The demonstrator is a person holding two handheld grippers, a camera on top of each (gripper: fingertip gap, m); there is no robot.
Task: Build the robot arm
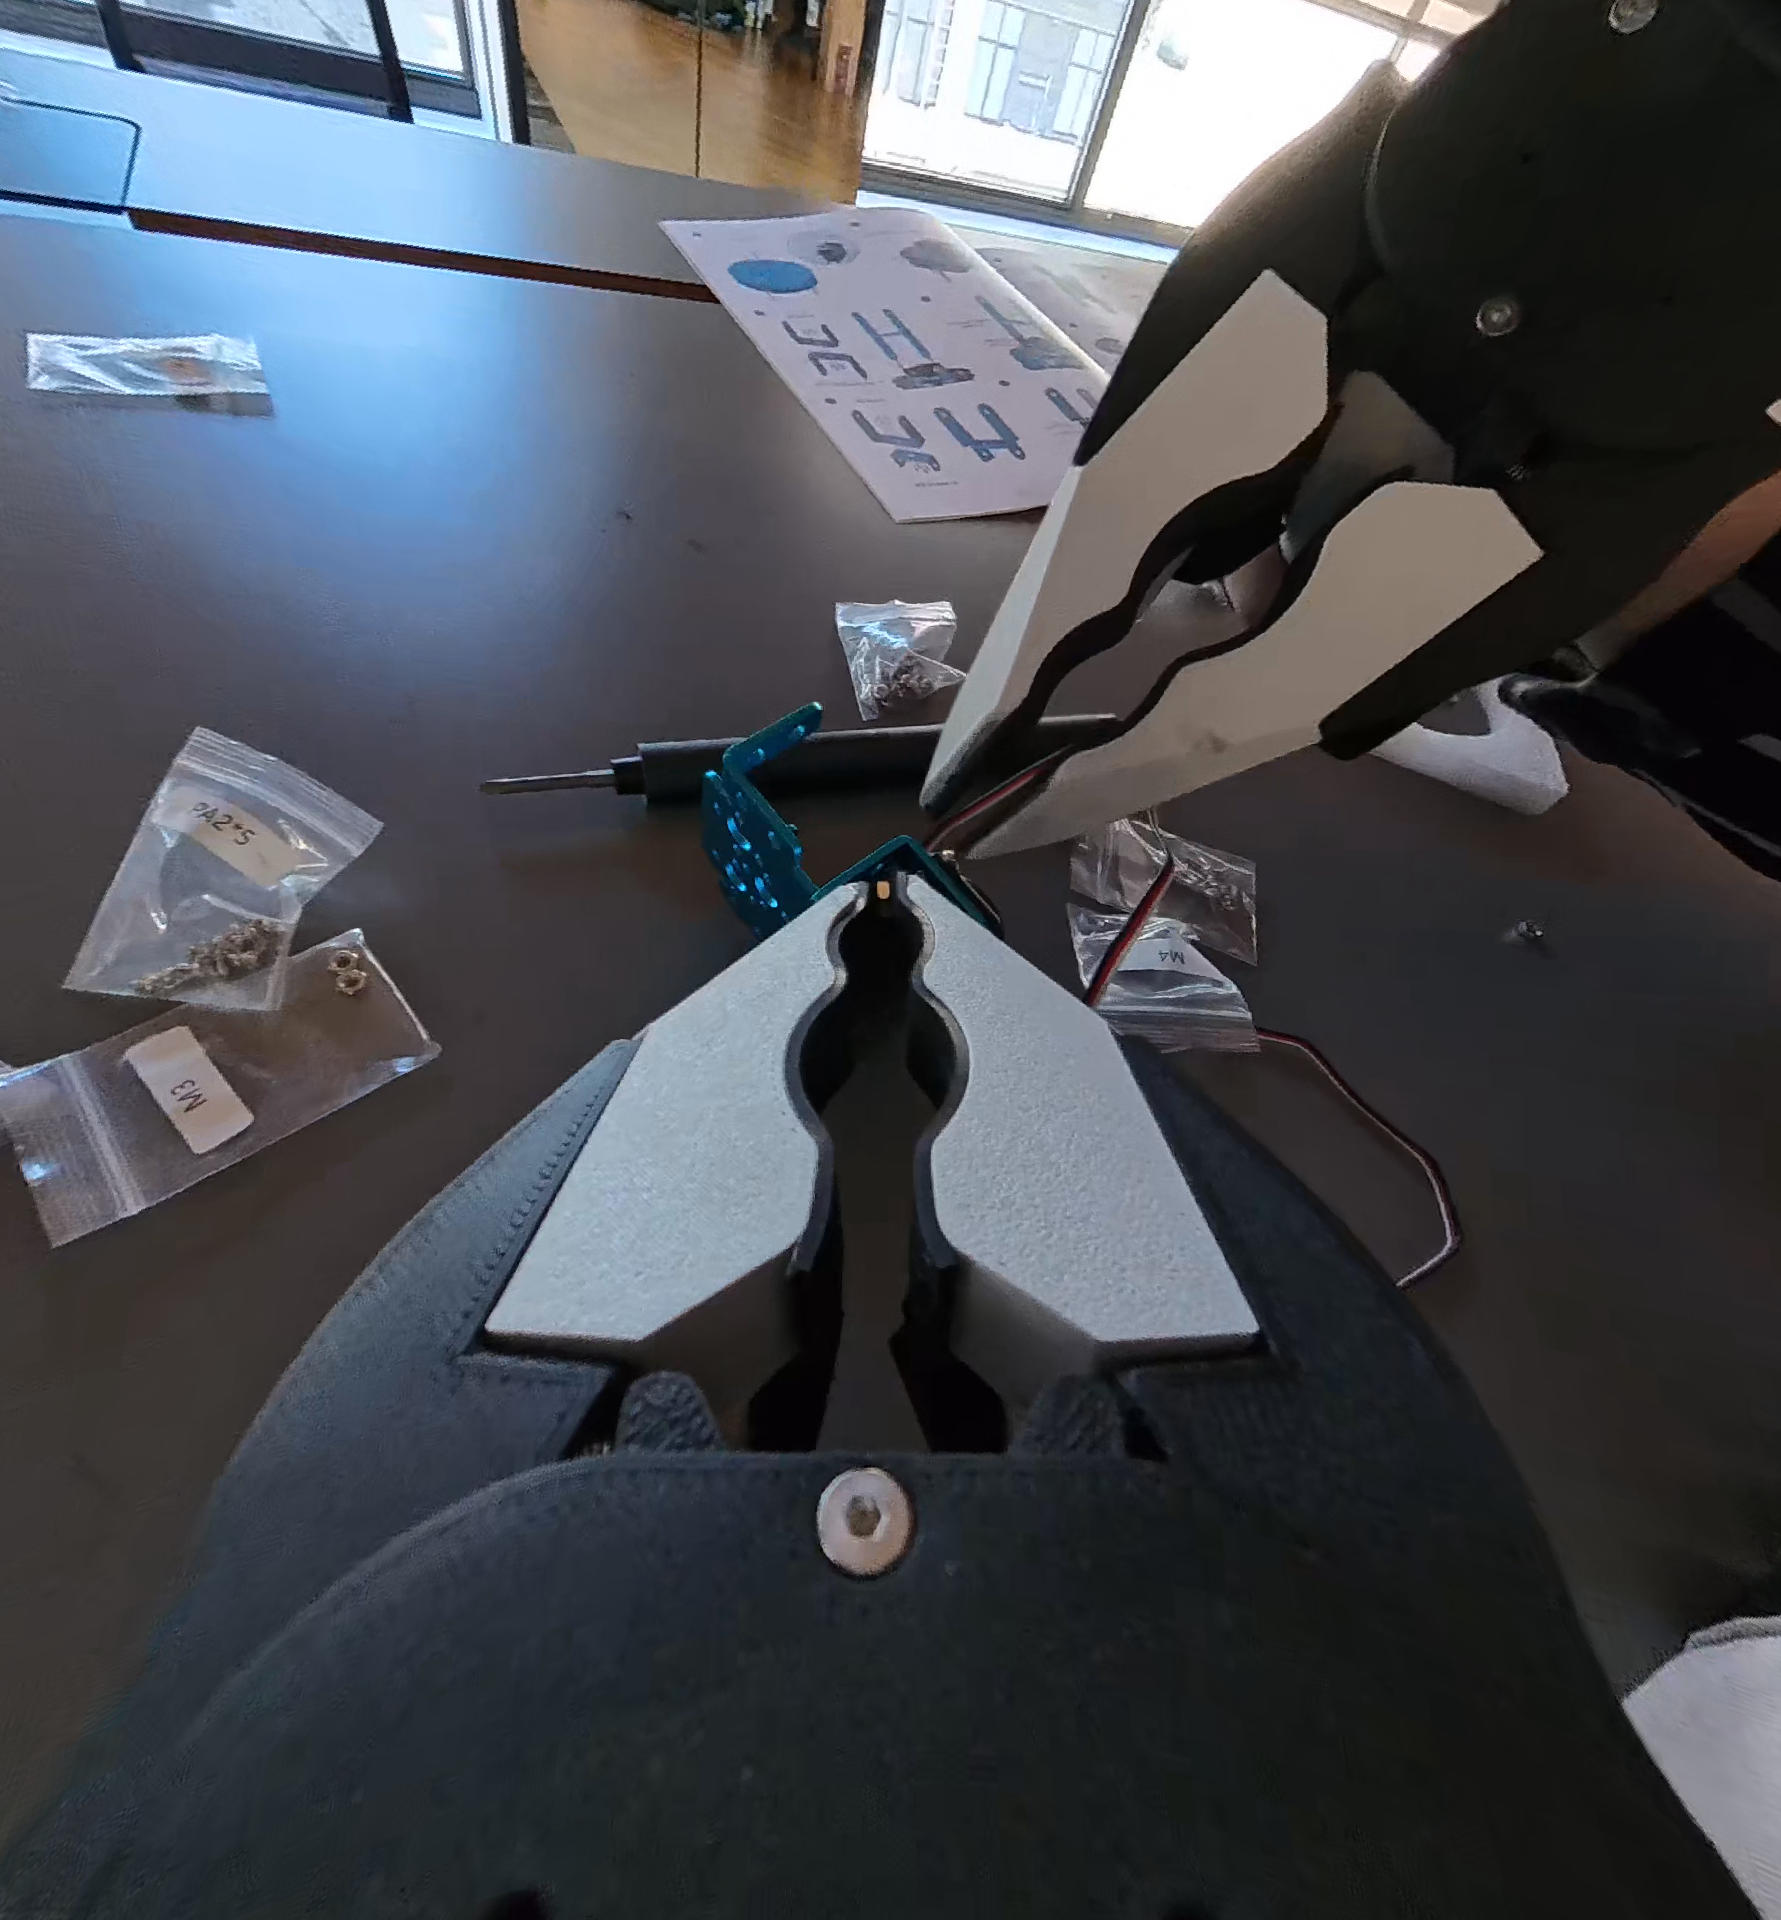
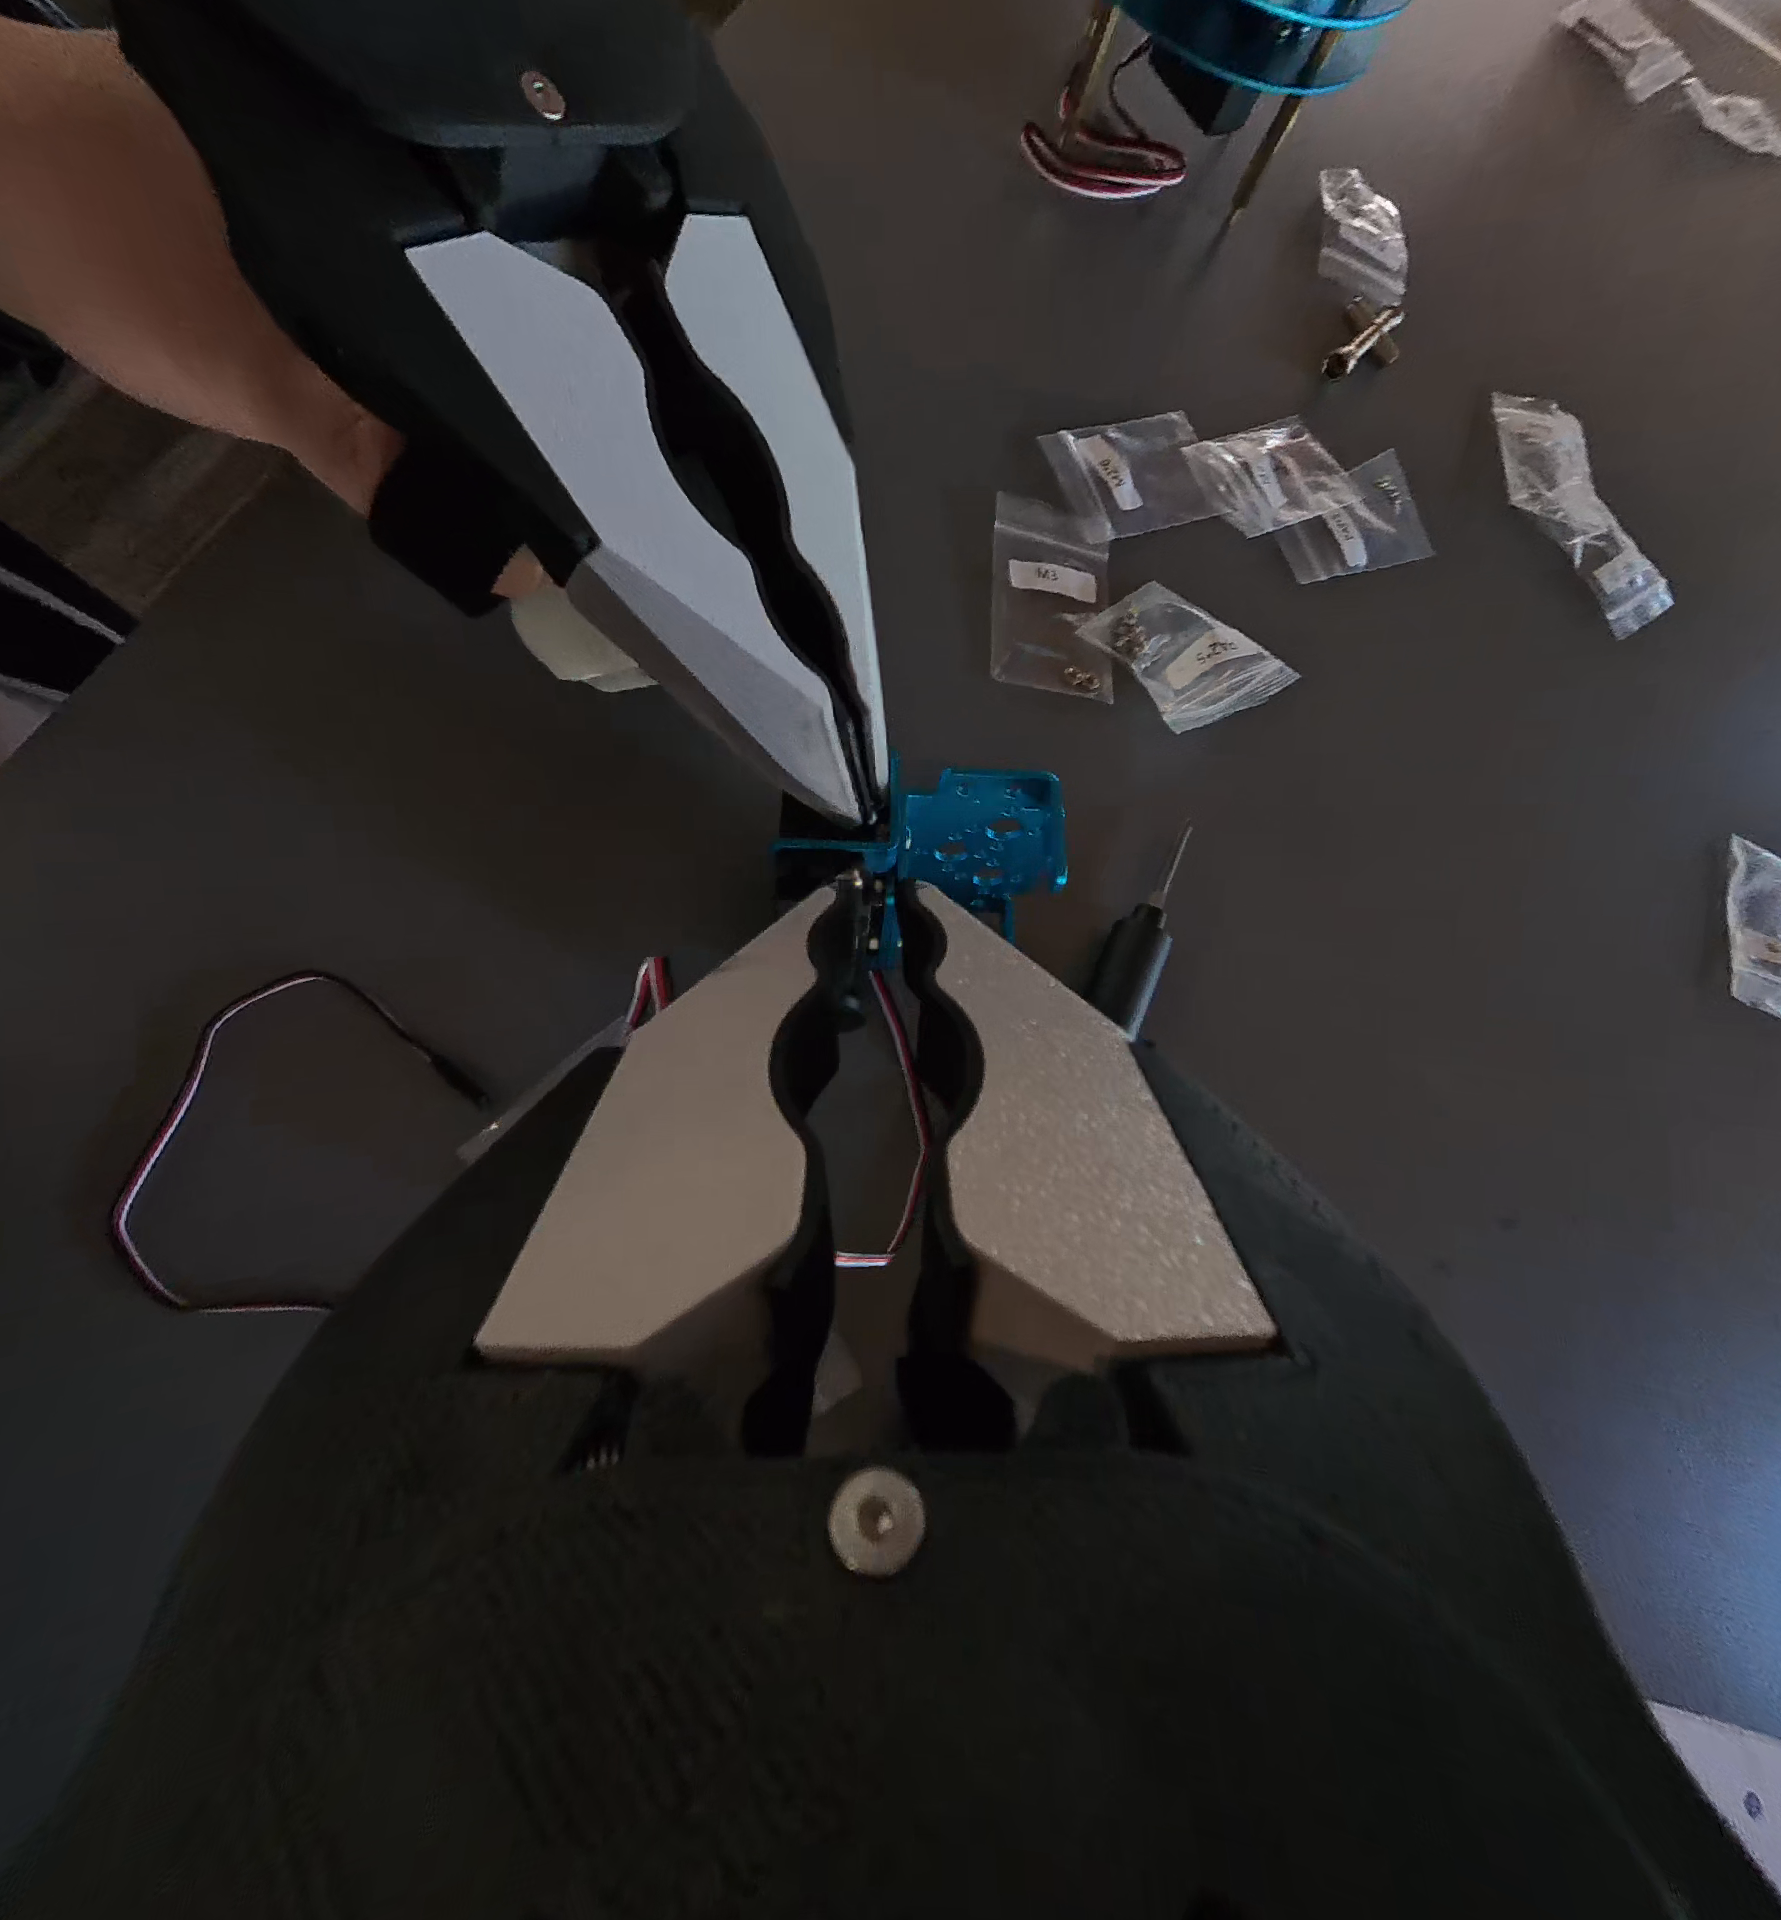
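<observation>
A blue metal bracket point(image 1: 751, 831) with many holes is held just above the dark table point(image 1: 450, 582). It carries a small black servo point(image 2: 865, 914) with a red, white and black wire point(image 2: 169, 1143). My left gripper point(image 1: 886, 896) is shut on the bracket's near edge. In the right wrist view the left gripper point(image 2: 870, 816) comes in from the upper left onto the bracket point(image 2: 979, 831). My right gripper point(image 2: 878, 896) is shut on the servo end, and the wire runs back between its fingers. In the left wrist view the right gripper point(image 1: 953, 831) comes down from the upper right, its tips almost touching my left tips.
A black screwdriver point(image 1: 761, 764) lies just behind the bracket. Several small plastic bags of screws point(image 1: 221, 873) lie around. An instruction sheet point(image 1: 896, 343) lies at the far side. A blue round assembly point(image 2: 1250, 42) and a small metal wrench point(image 2: 1364, 338) sit farther off. A loose screw point(image 1: 1530, 930) lies to the right. Less than 4 cm separates the two grippers' tips.
</observation>
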